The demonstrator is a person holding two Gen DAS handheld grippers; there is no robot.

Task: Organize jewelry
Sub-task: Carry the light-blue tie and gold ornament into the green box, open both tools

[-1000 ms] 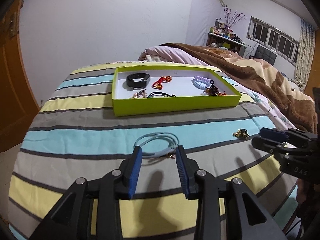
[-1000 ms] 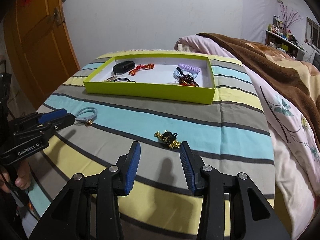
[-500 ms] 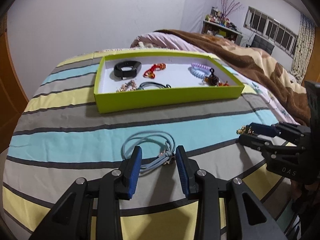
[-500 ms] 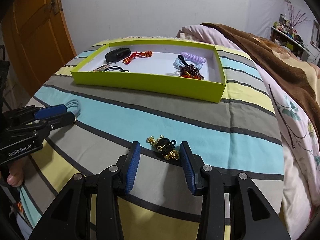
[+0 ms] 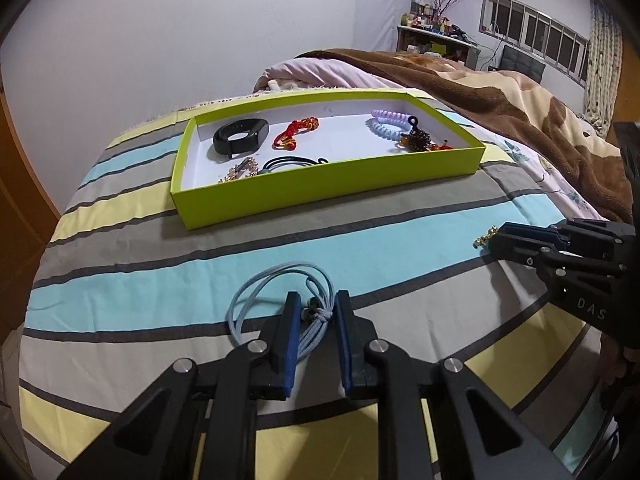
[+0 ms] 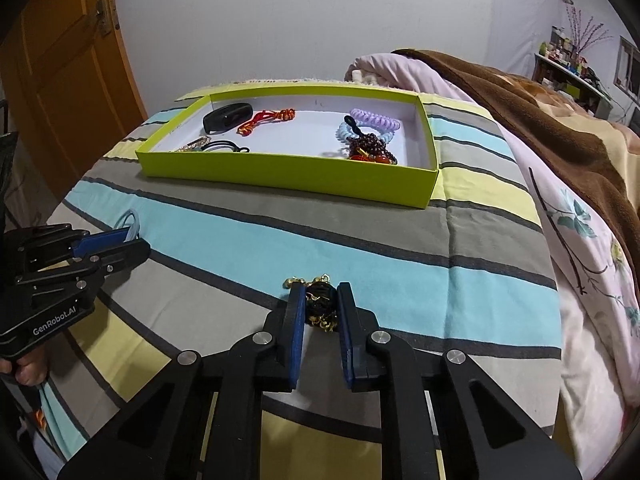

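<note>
Bed [image 5: 120,272] first: striped cover carries everything, and your green tray [image 5: 320,194] sits dead ahead of both hands, long side across your view, w/ open blanket between. Brown blanket [image 6: 560,128] heaps off to the right, well clear of the path.

Tray's already got a black band [image 5: 240,136], red cord [image 5: 296,132], coil ties [image 6: 370,122] and beads in it; middle of the floor is bare, so aim there.

Left gripper [image 5: 316,312]: jaws have just been closing, now nipped around the knot of the blue cord loop [image 5: 280,280]; the loop trails fwd-left, so lift before you carry.

Right gripper [image 6: 320,304]: jaws have just been closing too, now pinching the black-and-gold charm [image 6: 318,300], gold bits poking out front. Both about equally near the tray; only its near wall to clear.
</note>
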